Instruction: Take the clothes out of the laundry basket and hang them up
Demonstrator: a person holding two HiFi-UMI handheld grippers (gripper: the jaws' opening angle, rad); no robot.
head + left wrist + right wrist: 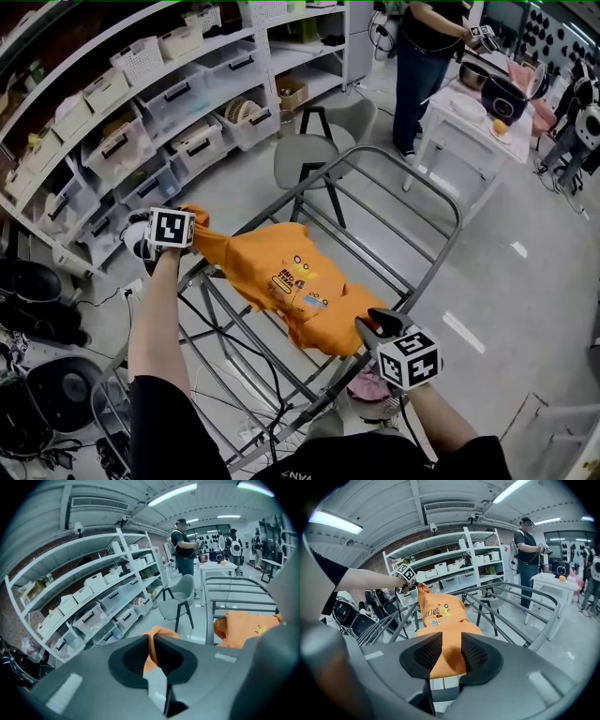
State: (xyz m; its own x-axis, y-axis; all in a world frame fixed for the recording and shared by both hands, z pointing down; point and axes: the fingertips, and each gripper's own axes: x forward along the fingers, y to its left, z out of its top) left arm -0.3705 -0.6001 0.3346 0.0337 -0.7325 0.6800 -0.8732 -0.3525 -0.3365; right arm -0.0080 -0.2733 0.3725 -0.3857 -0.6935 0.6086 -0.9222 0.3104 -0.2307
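Observation:
An orange T-shirt [291,281] with a printed front is stretched out over the grey bars of a metal drying rack [427,192]. My left gripper [194,225] is shut on one end of the shirt at the rack's left side; a fold of orange cloth [151,645] is pinched between its pads. My right gripper [373,327] is shut on the opposite end of the shirt [440,613], near my body, with cloth filling the gap between its pads. In the right gripper view my left gripper [415,585] is at the shirt's far end.
White shelves with storage bins [141,112] run along the left. A grey chair [309,155] stands beyond the rack. A person [422,56] stands at a white table [473,131] at the back right. Dark bags [37,309] lie on the floor at left.

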